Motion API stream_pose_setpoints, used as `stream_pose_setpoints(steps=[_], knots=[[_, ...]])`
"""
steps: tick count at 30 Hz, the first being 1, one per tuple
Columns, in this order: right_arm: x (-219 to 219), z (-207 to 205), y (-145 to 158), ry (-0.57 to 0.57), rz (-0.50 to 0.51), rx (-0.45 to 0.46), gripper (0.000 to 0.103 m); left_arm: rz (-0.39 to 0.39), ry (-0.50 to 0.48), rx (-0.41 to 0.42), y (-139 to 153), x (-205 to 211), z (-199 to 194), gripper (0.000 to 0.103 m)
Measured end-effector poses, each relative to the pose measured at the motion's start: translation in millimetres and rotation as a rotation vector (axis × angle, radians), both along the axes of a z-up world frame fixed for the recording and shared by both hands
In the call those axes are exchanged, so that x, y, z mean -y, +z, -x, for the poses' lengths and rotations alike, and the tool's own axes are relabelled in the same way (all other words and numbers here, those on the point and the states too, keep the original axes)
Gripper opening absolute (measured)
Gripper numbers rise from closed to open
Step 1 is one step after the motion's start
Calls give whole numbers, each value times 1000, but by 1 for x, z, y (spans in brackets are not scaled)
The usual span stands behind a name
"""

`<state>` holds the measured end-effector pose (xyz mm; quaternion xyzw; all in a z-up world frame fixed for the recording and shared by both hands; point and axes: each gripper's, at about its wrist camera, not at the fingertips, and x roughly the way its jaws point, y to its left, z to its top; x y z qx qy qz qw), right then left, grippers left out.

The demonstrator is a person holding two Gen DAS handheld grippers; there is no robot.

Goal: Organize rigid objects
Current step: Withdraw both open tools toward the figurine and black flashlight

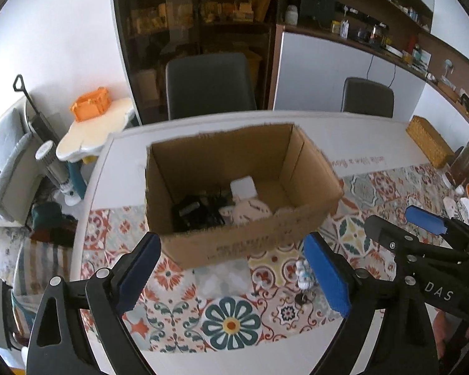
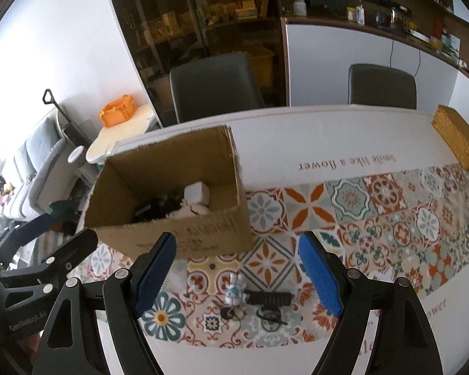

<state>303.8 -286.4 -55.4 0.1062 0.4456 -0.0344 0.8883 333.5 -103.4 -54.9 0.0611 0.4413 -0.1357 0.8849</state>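
Both grippers' fingers point(image 2: 320, 278) are spread wide, empty; the small figurine point(image 2: 235, 290) could be toppled against the keys point(image 2: 231, 312) if approached carelessly.

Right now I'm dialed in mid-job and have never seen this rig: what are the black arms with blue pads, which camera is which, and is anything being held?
No robot here: a person holds one pair of tongs in each hand, black with blue pads. Each picture comes from a fisheye camera on one pair, looking along its fingers. The left tongs and right tongs both stand open and hold nothing. On the patterned tile-print tablecloth stands an open brown cardboard box with black and white items already inside. In front of it, still on the cloth, lie a small white and blue figurine, a black ribbed bar and small dark bits too small to identify. A woven yellow box sits far right.
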Motion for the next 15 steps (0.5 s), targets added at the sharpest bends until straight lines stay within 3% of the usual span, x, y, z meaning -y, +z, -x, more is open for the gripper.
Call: stream_pose_setpoints(steps=[15], knots=[[4,16,-48,0,-36,-100,80,-47,18,-77,-44,5,11,94]])
